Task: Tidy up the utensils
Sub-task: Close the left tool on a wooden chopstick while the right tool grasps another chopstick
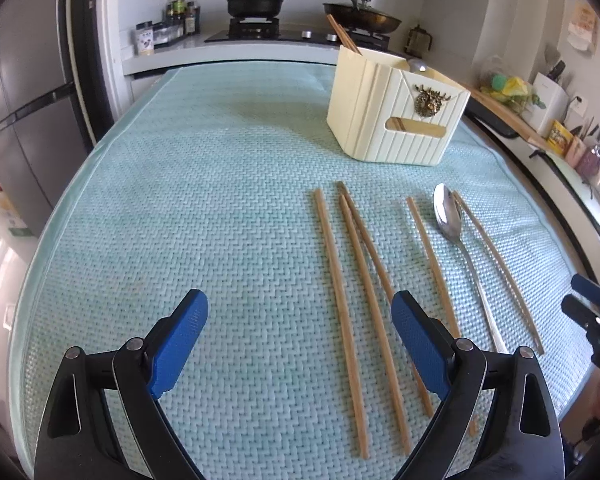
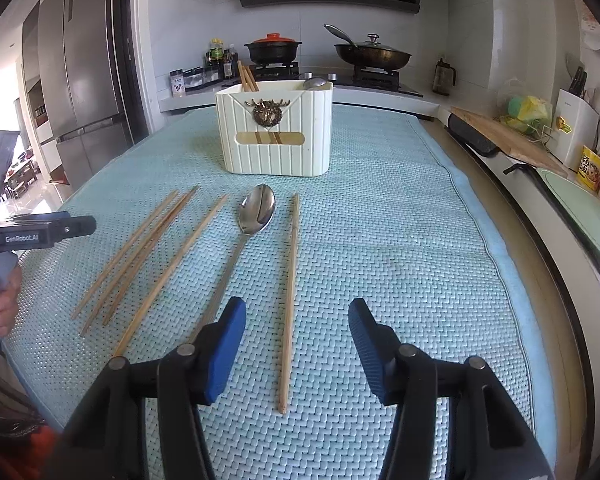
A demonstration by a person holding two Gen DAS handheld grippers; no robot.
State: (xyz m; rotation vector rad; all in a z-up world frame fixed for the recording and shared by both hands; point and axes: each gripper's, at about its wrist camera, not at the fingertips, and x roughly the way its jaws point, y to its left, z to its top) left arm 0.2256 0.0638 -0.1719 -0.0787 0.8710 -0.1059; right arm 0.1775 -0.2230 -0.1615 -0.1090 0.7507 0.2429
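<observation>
The right hand-held gripper (image 2: 296,344) is held apart and empty above a single loose wooden chopstick (image 2: 289,304) at lower centre, seemingly lined up for pickup. The left hand-held gripper (image 1: 300,340) is likewise spread, empty. The cream ribbed plastic utensil holder (image 2: 276,132) is placed at upper centre on the table (image 2: 400,280).

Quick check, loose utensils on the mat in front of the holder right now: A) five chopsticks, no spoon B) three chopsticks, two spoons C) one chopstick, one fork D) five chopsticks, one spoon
D: five chopsticks, such as the rightmost one, lie flat on the mat with one spoon among them, all short of the holder.
</observation>
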